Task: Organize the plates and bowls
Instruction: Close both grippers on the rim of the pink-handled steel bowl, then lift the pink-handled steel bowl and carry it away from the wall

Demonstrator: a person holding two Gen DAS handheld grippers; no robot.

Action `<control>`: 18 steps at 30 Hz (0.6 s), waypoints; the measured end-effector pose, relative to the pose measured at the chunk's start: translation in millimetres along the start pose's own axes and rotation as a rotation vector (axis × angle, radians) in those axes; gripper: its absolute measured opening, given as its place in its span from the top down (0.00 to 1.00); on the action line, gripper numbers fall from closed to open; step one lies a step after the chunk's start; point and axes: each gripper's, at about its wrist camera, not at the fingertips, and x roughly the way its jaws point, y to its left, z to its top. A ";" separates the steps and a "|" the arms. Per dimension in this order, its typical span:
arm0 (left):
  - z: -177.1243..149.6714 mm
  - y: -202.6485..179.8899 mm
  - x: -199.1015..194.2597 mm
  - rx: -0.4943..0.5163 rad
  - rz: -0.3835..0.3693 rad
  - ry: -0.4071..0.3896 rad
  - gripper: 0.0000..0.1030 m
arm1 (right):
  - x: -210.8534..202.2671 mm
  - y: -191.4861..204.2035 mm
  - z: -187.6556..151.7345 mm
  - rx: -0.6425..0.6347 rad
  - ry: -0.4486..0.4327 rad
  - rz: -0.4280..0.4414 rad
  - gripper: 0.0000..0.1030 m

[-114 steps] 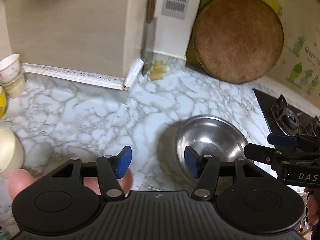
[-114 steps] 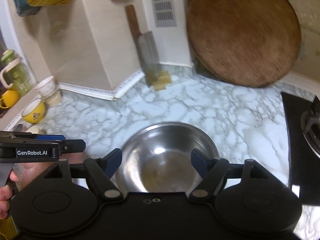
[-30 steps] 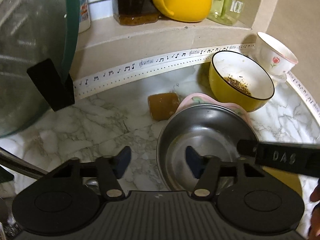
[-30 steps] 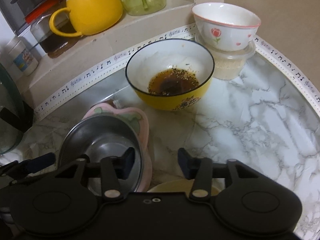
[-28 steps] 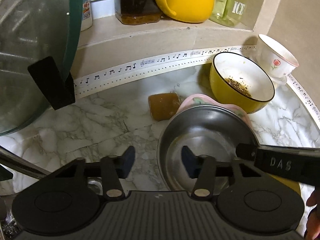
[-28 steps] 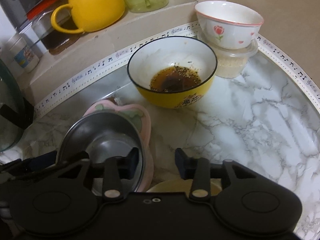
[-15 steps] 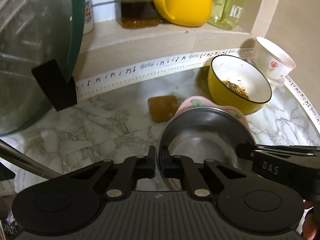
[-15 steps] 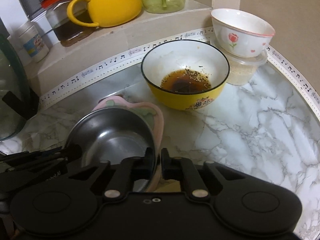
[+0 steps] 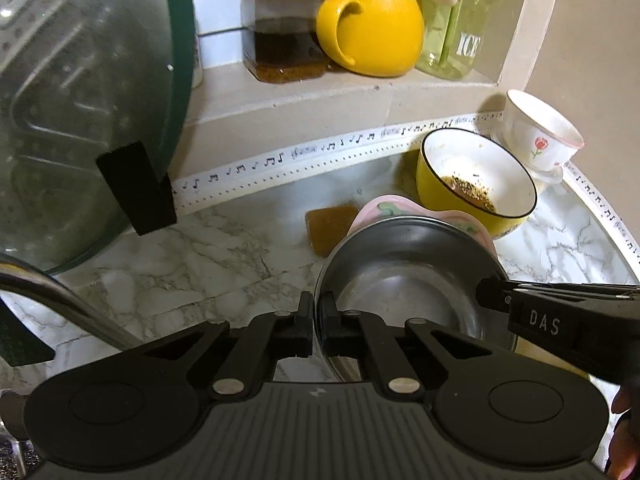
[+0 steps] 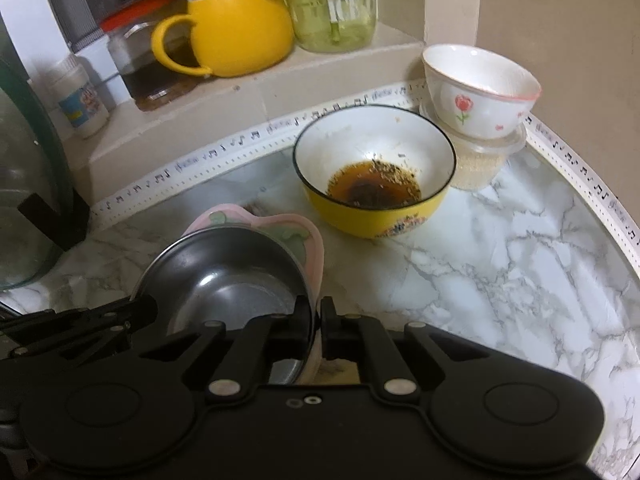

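A steel bowl [image 9: 404, 280] [image 10: 224, 276] sits nested in a pink scalloped dish [image 9: 384, 206] [image 10: 296, 232] on the marble counter. My left gripper [image 9: 316, 314] is shut on the bowl's left rim, one finger inside and one outside. On the opposite rim my right gripper [image 10: 317, 318] is shut too, with the pink dish's edge showing in the same gap. Each gripper reaches into the other's view, the right gripper [image 9: 490, 294] from the right and the left gripper [image 10: 146, 308] from the left. Behind stand a yellow bowl [image 9: 476, 184] [image 10: 376, 176] with brown sauce dregs and a white rose-patterned bowl [image 9: 540, 136] [image 10: 480, 88].
The white bowl rests on a lidded plastic tub [image 10: 486, 158]. A big glass lid [image 9: 80, 100] leans at the left above a faucet spout [image 9: 60, 300]. A brown sponge [image 9: 332, 224] lies beside the pink dish. The ledge holds a yellow mug [image 9: 376, 28], a jar [image 9: 288, 40] and a green bottle [image 9: 460, 20].
Both grippers stood open around the steel bowl's rims a second ago. Both have since closed onto the rims. The hands have barely shifted.
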 end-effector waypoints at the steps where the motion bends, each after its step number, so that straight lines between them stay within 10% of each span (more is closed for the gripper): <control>1: 0.8 0.2 -3.6 0.000 0.003 -0.006 0.97 | -2.4 0.7 1.0 0.004 -0.005 0.003 0.94; 18: 4.1 -17.8 -100.1 0.048 -0.060 -0.105 0.97 | -92.9 -8.6 -0.2 -0.007 -0.113 0.033 0.94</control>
